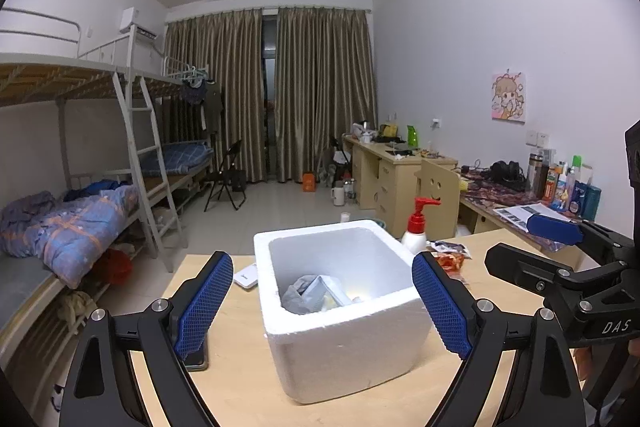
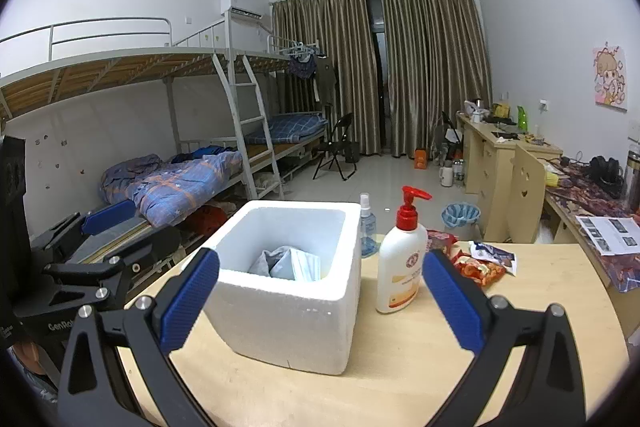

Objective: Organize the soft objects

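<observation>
Sitting between both wide-open, empty hand-held grippers (image 1: 322, 303) (image 2: 320, 303): foam box (image 1: 340, 339) on the worktop (image 2: 400, 379), soft pouches (image 1: 312, 293) inside.

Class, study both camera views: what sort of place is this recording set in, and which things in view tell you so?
Most likely a shared dormitory room: metal bunk beds with a ladder line one wall, study desks the other, and clothes hang from the bunk rail.
</observation>
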A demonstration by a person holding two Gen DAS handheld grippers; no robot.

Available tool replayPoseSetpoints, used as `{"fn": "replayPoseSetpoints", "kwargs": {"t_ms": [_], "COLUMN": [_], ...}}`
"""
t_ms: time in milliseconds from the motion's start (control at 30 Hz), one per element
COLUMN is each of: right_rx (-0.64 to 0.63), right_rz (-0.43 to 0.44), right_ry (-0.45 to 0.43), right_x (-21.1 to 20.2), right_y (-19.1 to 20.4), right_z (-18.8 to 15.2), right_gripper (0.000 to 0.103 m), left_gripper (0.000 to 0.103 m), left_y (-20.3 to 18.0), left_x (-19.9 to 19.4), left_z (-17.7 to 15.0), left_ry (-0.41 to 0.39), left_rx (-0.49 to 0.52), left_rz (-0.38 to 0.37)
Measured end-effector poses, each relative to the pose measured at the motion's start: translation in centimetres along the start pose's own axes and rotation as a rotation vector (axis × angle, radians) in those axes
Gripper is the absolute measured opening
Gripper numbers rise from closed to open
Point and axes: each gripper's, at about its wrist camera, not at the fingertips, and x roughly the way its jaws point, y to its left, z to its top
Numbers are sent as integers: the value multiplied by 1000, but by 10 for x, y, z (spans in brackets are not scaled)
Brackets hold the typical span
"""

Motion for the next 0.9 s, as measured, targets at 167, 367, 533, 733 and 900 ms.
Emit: {"fn": "replayPoseSetpoints", "kwargs": {"t_ms": [167,367,533,733,900], "right_rx": [1,1,6,5,-3], "right_rz": [-10,-23,-35,-44,-55], "right_ry": [-20,-38,-51,-72,-93], "right_x": [-15,-30,-44,-63,-80], "right_y": [1,1,1,3,7], "right_z": [-3,-4,-7,-12,-18], "right_gripper": [103,103,103,103,103], "left_gripper": [91,92,92,93,93], "left_y": [-10,-14,-22,-29,-35], "left_x": [-13,-28,-46,-70,-89], "left_z": [2,3,3,-1,-5], "left_ry": [-13,-24,-42,-59,-77], "left_rx": [8,17,31,35,33], "left_rz": [-10,-18,-22,-34,-59]}}
